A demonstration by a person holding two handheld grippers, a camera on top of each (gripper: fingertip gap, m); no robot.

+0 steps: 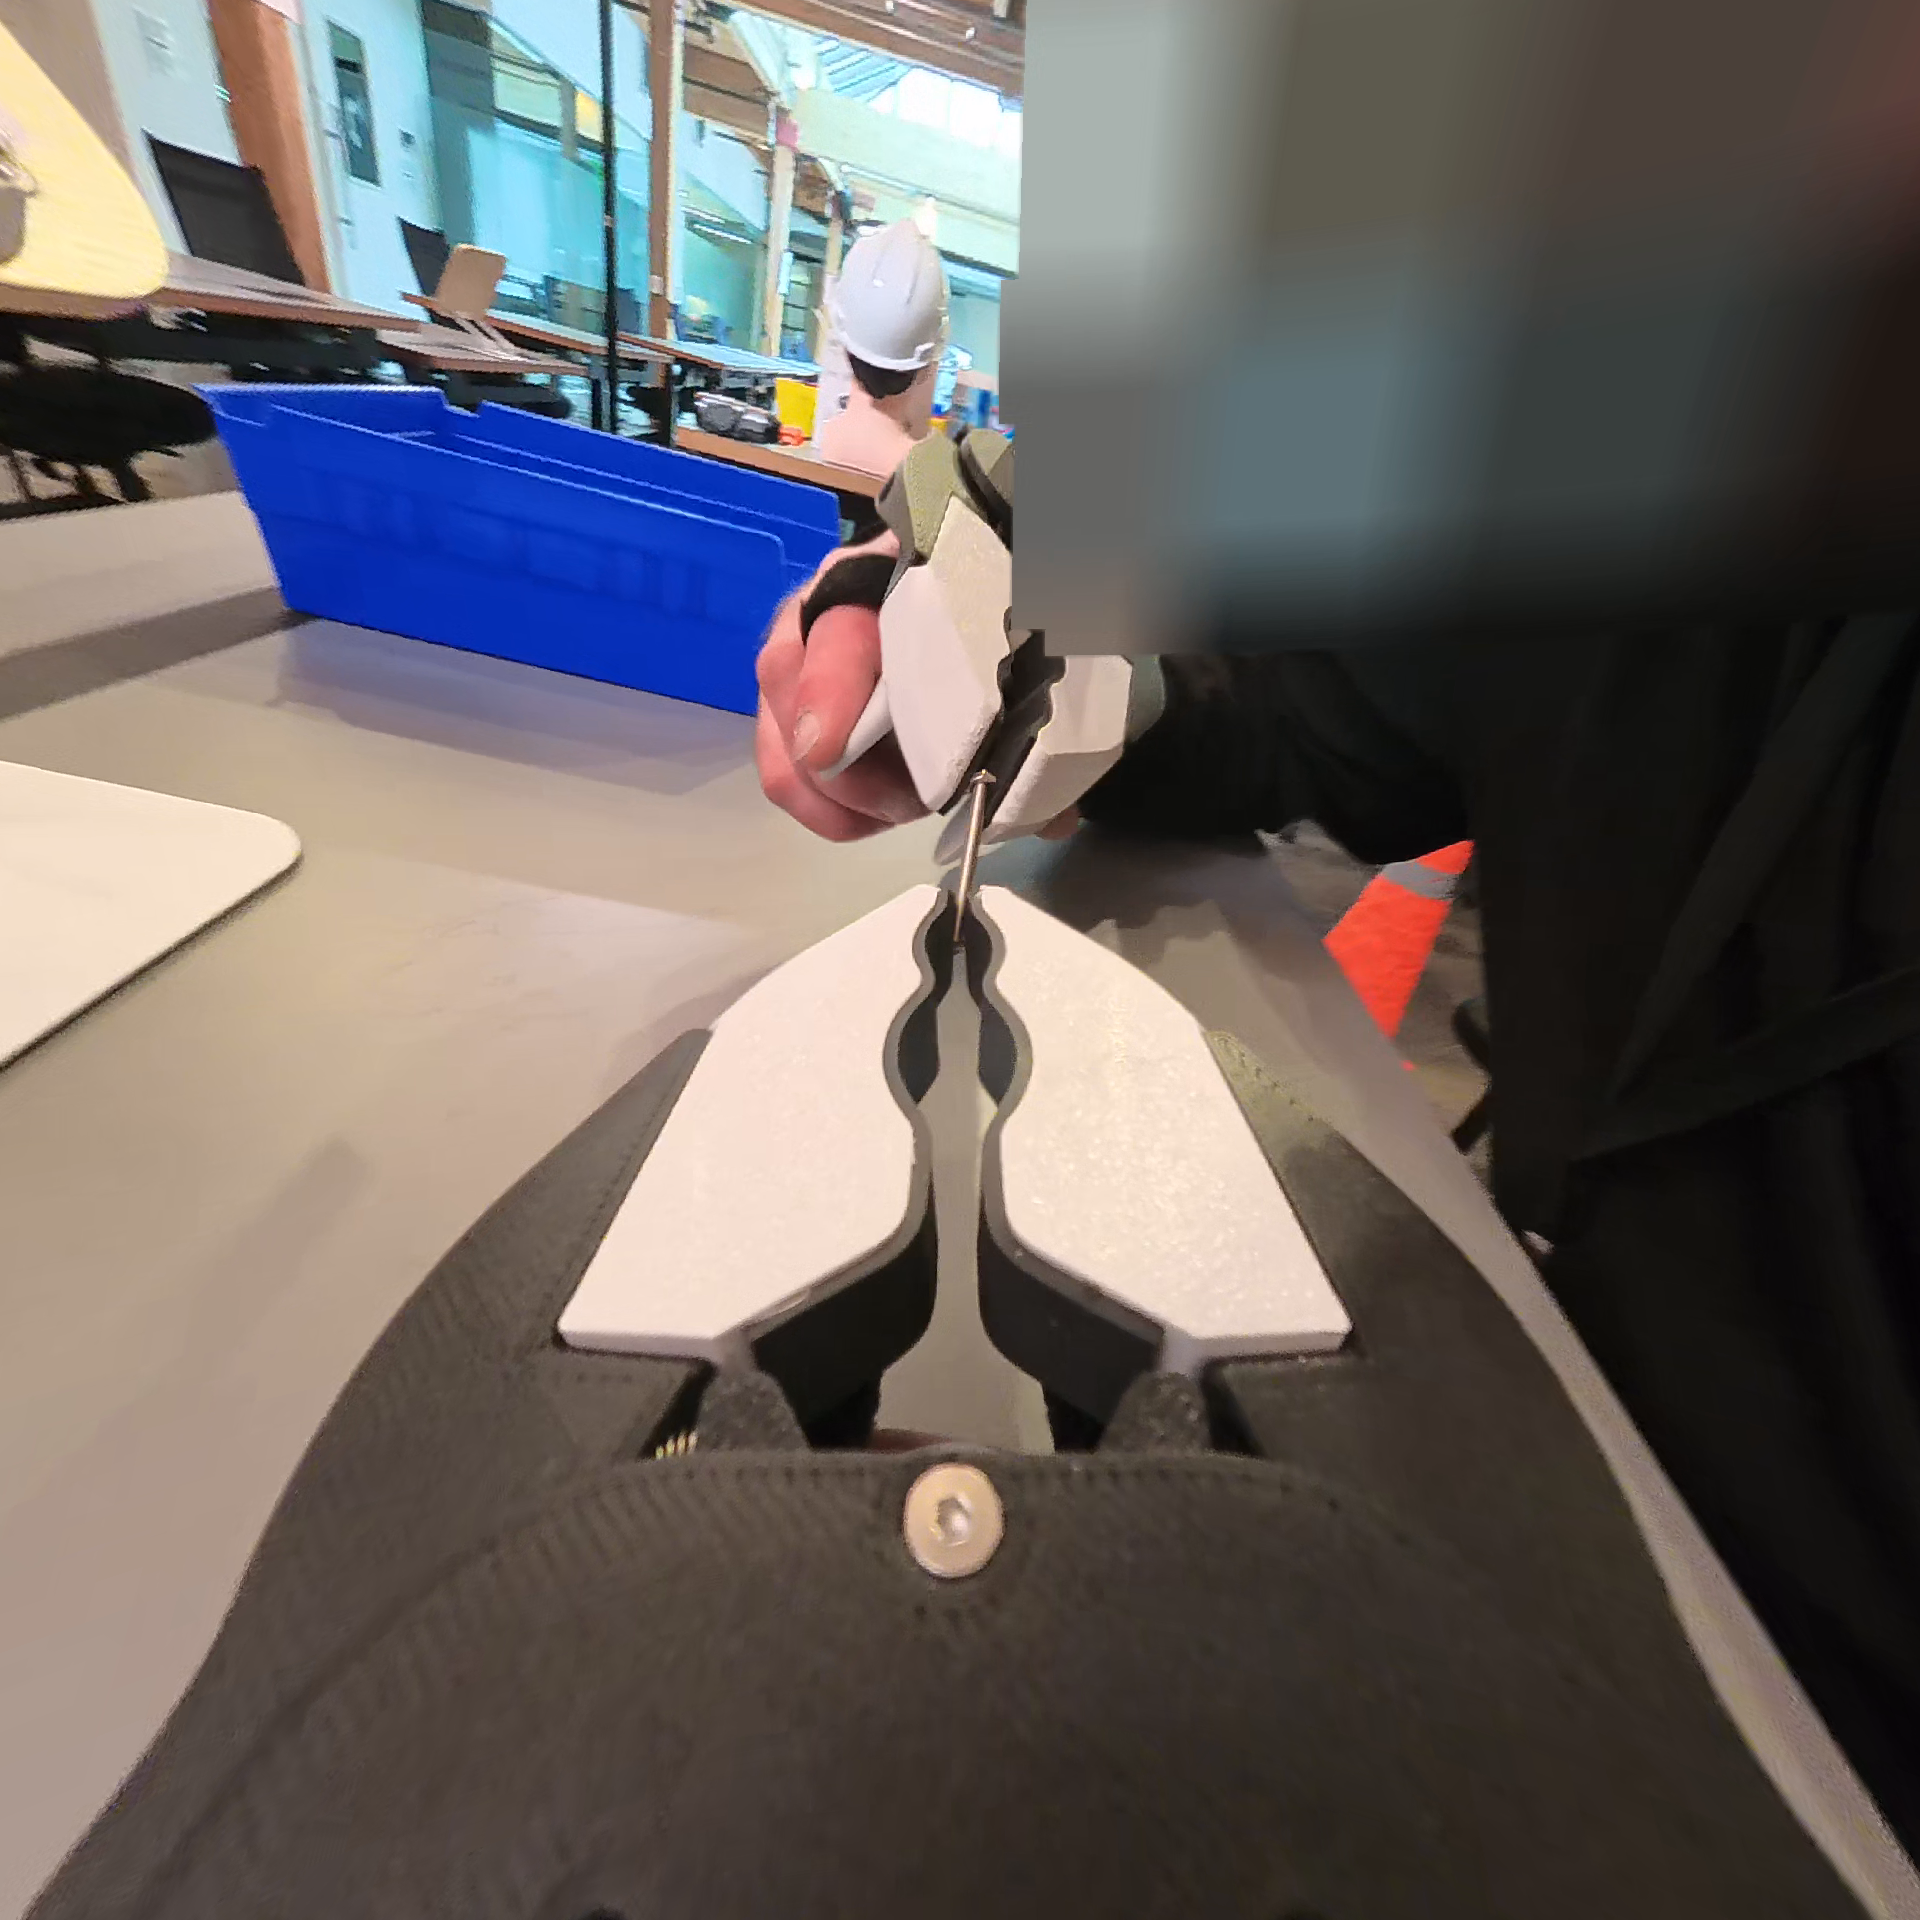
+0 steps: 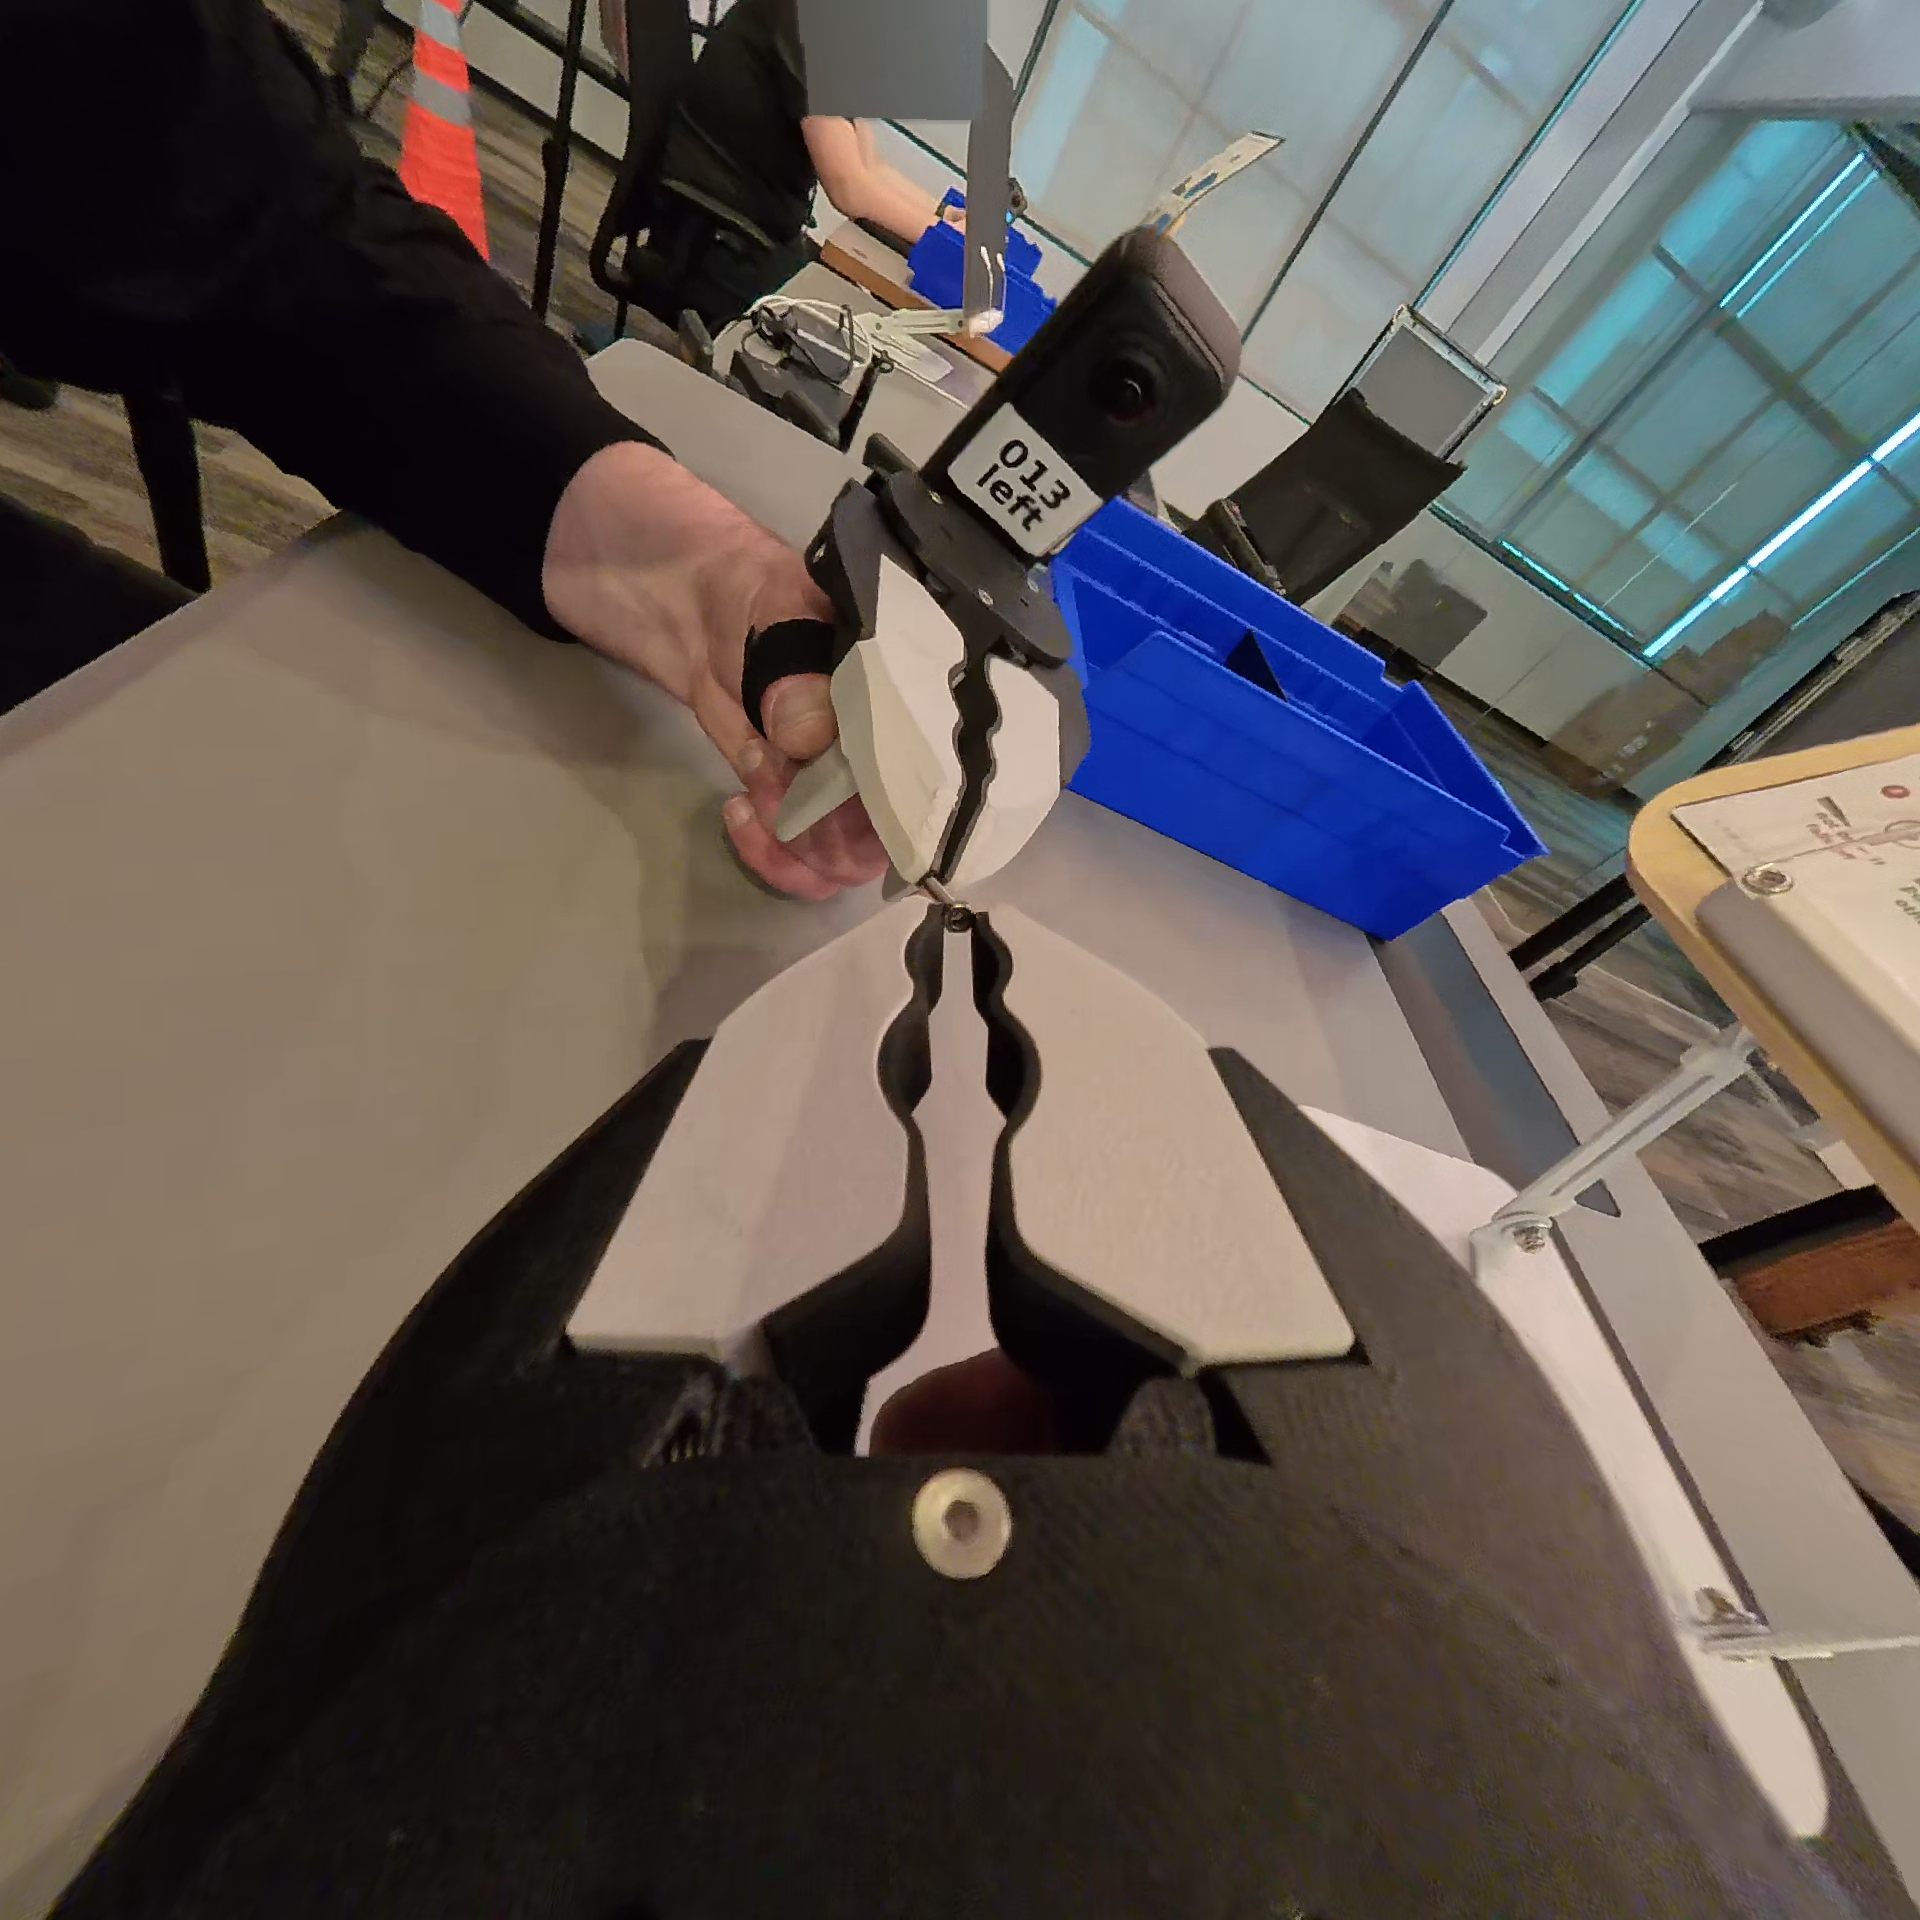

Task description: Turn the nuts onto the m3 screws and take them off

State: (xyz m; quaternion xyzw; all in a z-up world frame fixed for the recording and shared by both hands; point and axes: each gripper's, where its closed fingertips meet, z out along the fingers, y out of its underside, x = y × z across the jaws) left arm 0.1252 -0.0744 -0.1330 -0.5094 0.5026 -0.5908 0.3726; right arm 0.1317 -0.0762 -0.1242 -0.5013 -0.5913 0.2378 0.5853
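Note:
A thin metal screw (image 1: 970, 852) spans the gap between my two grippers above the grey table (image 1: 416, 935). My left gripper (image 1: 961, 914) is shut on its lower end, with the shaft running in between the tips. My right gripper (image 1: 971, 800) faces it and is shut on the head end. In the right wrist view the right gripper (image 2: 956, 925) pinches the small dark head, and a short bit of screw (image 2: 939, 891) shows before the left gripper (image 2: 928, 883). I cannot make out a nut; the tips hide that spot.
A blue plastic bin (image 1: 520, 520) stands on the table behind the grippers and also shows in the right wrist view (image 2: 1278, 748). A white mat (image 1: 104, 883) lies to the left. An orange cone (image 1: 1397, 935) stands on the floor. A wooden board (image 2: 1683, 935) sits at the right. My left and right fingertips are right by each other.

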